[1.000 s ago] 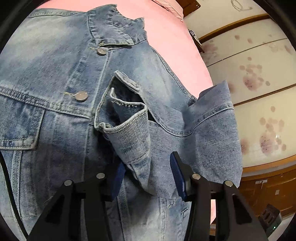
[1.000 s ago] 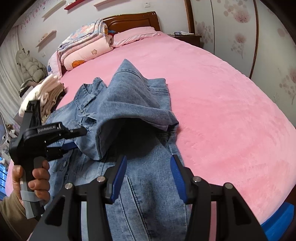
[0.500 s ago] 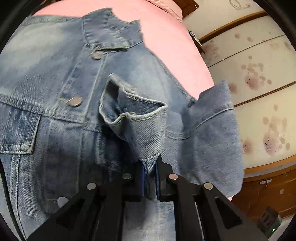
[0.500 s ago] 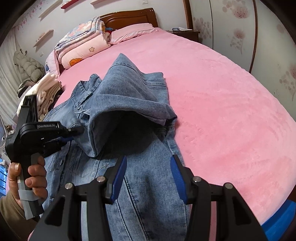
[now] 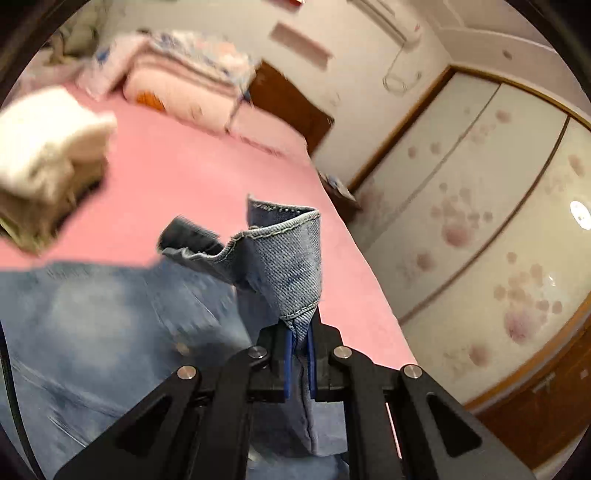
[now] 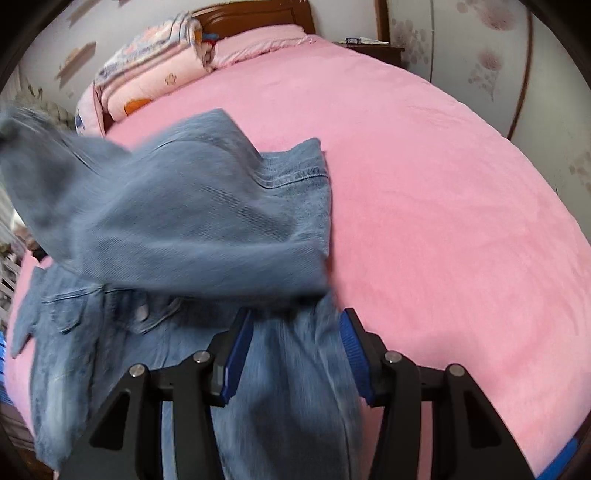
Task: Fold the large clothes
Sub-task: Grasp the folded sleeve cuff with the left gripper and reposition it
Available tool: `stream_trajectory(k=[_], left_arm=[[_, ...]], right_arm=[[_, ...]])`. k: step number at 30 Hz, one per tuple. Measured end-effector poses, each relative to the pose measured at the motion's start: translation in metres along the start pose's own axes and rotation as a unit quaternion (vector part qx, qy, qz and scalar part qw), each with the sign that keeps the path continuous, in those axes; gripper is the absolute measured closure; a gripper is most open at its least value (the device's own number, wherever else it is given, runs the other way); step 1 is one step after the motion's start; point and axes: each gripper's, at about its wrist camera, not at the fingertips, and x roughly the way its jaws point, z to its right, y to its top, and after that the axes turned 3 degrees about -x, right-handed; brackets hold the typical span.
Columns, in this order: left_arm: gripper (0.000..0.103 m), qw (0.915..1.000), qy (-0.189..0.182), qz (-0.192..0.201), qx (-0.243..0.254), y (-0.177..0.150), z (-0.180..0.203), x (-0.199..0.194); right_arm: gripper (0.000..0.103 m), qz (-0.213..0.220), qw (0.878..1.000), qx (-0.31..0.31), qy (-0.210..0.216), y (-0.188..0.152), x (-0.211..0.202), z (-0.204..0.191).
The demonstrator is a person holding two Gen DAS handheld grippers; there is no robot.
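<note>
A light blue, faded denim jacket [image 6: 207, 229] is seen spread on a pink bed cover [image 6: 443, 206], occupying the stretch from 7 to 10 o'clock in the right wrist view. Its body lies flat with a chest pocket and a metal button showing at 8 o'clock, while one sleeve [image 6: 155, 206] is lifted off the body and drawn toward 10 o'clock, blurred by motion. The sleeve's cuff [image 5: 291, 254] is pinched between the blue pads of the left gripper [image 5: 299, 363], whose jaws are pressed together on the cloth; the cuff stands up above the fingers, its stitched hem curling open toward 11 o'clock in the left wrist view. The right gripper [image 6: 295, 354] is held with its jaws apart over the jacket's lower panel at 6 o'clock; denim is seen between the pads, but no pinch is shown.

The jacket's far edge ends at the shoulder seam near the centre of the right wrist view, and from 12 to 4 o'clock the bed cover is bare up to its rounded edge. Folded quilts [image 6: 155, 62] and a wooden headboard [image 6: 255, 14] are placed at 11 to 12 o'clock. In the left wrist view a stack of pale folded clothes [image 5: 48, 155] is set on the cover at 9 to 10 o'clock, well apart from the jacket, and wardrobe doors [image 5: 498, 229] with a flower pattern close off the side from 1 to 4 o'clock.
</note>
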Motion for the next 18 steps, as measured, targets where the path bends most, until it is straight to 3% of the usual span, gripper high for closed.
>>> stream_trajectory(k=[2, 3, 4, 7, 12, 16, 18], left_arm=[[0.099, 0.9995, 0.026, 0.017, 0.003, 0.002, -0.018, -0.009], [0.099, 0.9991, 0.039, 0.018, 0.000, 0.000, -0.030, -0.009], [0.099, 0.9986, 0.050, 0.016, -0.002, -0.003, -0.039, -0.007], [0.099, 0.9944, 0.106, -0.003, -0.008, -0.024, -0.083, 0.007], [0.098, 0.9812, 0.178, -0.066, -0.035, -0.075, -0.160, 0.036], [0.088, 0.9740, 0.195, -0.107, -0.044, -0.095, -0.181, 0.045], [0.081, 0.9749, 0.183, -0.116, -0.052, -0.096, -0.184, 0.039]], right_arm=[[0.061, -0.008, 1.000, -0.011, -0.016, 0.005, 0.016, -0.006], [0.073, -0.010, 1.000, -0.016, -0.021, 0.006, 0.023, -0.011], [0.077, -0.013, 0.999, -0.017, -0.028, 0.006, 0.028, -0.014], [0.080, -0.004, 0.998, -0.029, -0.054, 0.003, 0.029, -0.022], [0.078, -0.013, 0.995, -0.045, -0.089, -0.001, 0.032, -0.032], [0.073, -0.023, 0.994, -0.053, -0.092, -0.003, 0.025, -0.033], [0.073, -0.023, 0.995, -0.051, -0.084, -0.006, 0.013, -0.032]])
